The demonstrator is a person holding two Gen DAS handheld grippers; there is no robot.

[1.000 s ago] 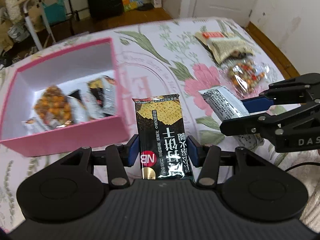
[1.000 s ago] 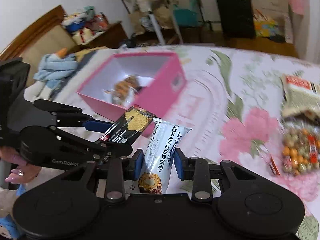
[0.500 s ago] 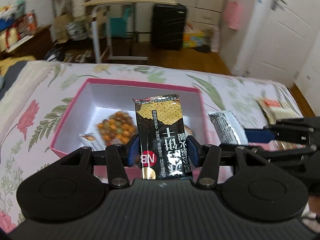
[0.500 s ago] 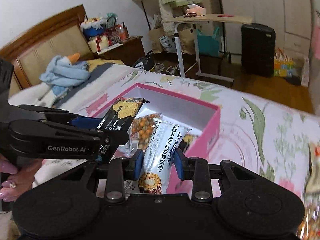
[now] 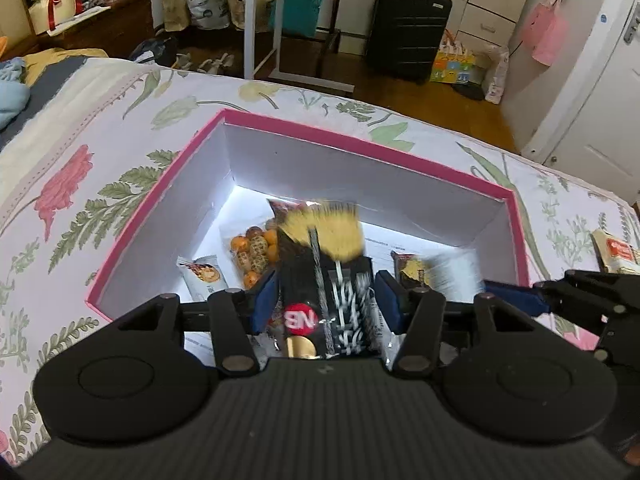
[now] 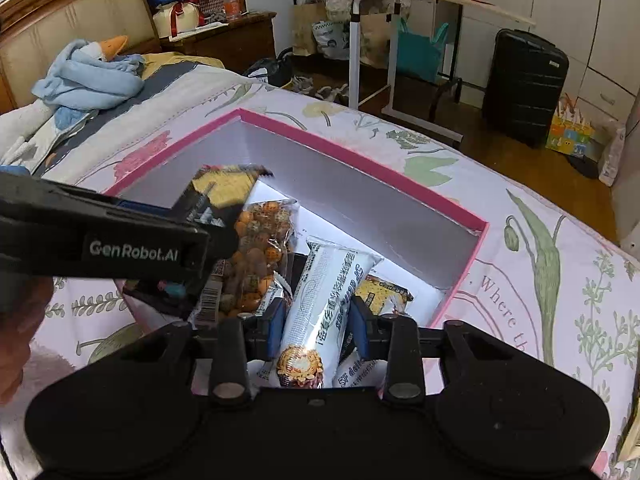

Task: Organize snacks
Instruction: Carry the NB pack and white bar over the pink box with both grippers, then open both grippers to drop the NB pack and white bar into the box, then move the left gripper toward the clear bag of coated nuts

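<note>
A pink box (image 5: 360,148) with white inside walls lies open on the flowered bedspread; it also shows in the right wrist view (image 6: 360,168). Both grippers hang over it. My left gripper (image 5: 326,300) has opened its jaws a little, and the black cracker pack (image 5: 324,276) is blurred between them, slipping down into the box. My right gripper (image 6: 318,322) has its pads spread just wider than the white snack bar (image 6: 324,304), which tilts loosely between them. A bag of orange nuts (image 6: 256,248) and other small packs lie in the box.
A snack pack (image 5: 614,250) lies on the bedspread right of the box. A blue cloth (image 6: 88,80) sits by the headboard. Beyond the bed's far edge stand a black suitcase (image 5: 408,28) and a small table (image 6: 400,0).
Both grippers moved forward and down over the box. The left jaws opened and the black cracker pack is dropping. The right jaws loosened around the white bar.
</note>
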